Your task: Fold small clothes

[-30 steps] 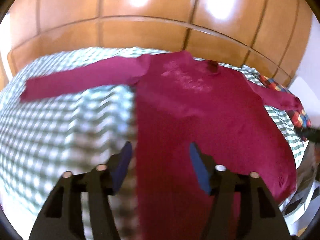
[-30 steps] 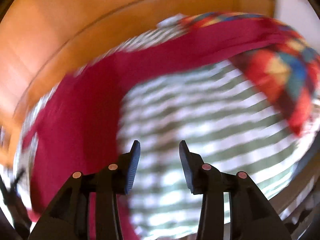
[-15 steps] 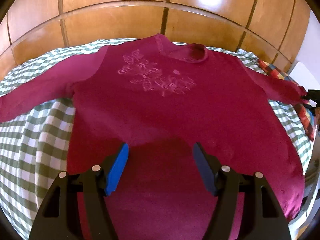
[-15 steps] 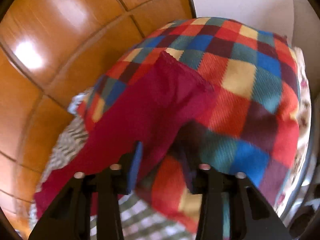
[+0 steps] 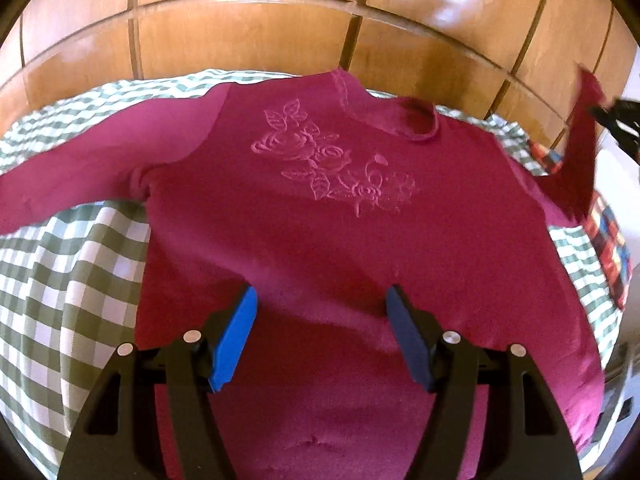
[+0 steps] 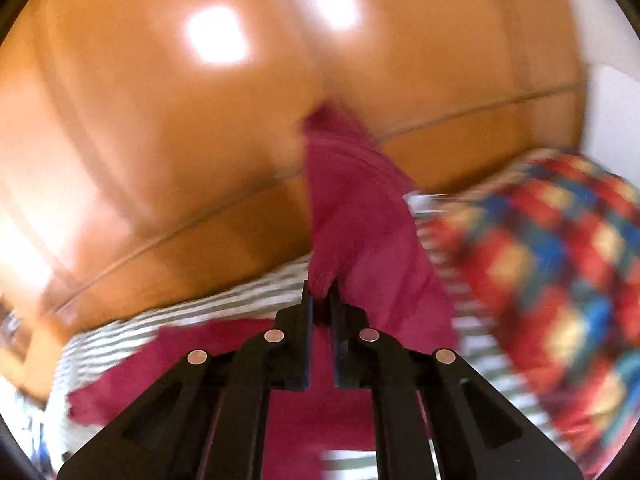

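A magenta long-sleeved sweater with an embossed rose pattern lies face up on a green-and-white checked bedspread. Its left sleeve stretches out flat to the left. My left gripper hovers open over the lower middle of the sweater, nothing between its blue pads. My right gripper is shut on the cuff end of the right sleeve, which stands lifted off the bed. In the left wrist view that raised sleeve hangs from the right gripper at the far right edge.
A glossy wooden panelled headboard runs along the far side of the bed. A multicoloured checked blanket lies at the right end of the bed, also seen as blanket beside the sweater. The bed's near edge drops off at lower right.
My right gripper closed on the right sleeve's cuff over the colourful blanket and lifted it up. The left gripper drifted over the sweater's body and stayed open.
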{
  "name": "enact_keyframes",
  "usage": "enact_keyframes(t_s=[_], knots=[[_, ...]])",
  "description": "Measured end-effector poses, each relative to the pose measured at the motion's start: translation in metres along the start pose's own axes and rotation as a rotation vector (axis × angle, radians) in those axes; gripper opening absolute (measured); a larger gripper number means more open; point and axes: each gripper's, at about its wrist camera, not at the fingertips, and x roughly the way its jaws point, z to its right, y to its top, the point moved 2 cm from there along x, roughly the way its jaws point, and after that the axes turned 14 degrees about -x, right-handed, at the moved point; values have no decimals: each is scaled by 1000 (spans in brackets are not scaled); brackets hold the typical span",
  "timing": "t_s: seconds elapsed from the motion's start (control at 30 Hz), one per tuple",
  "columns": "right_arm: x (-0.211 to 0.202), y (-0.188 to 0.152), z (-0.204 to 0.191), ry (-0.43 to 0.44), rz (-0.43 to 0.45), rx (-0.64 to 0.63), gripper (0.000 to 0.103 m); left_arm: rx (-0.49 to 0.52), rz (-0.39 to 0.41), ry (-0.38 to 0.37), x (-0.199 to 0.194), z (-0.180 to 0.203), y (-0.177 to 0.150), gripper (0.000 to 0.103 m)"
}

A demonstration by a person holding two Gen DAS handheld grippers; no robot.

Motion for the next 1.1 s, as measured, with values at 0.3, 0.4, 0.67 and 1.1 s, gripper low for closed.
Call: enact_keyframes(t_s=[0.3,0.4,0.67,1.1], knots=[[78,-43,-192,336,-160,-276,9,-132,-5,-100,-9,-23,21,67],[77,-50,-199,382,-159,-275,59,-180,-4,-124,-10,-31,32,69],[36,-92,-119,252,-151,-196,62,-229,8,-162,1,-35,68,72],[14,-158,4,47,-219,56,50,-201,-60,-101,72,-17,121,34]])
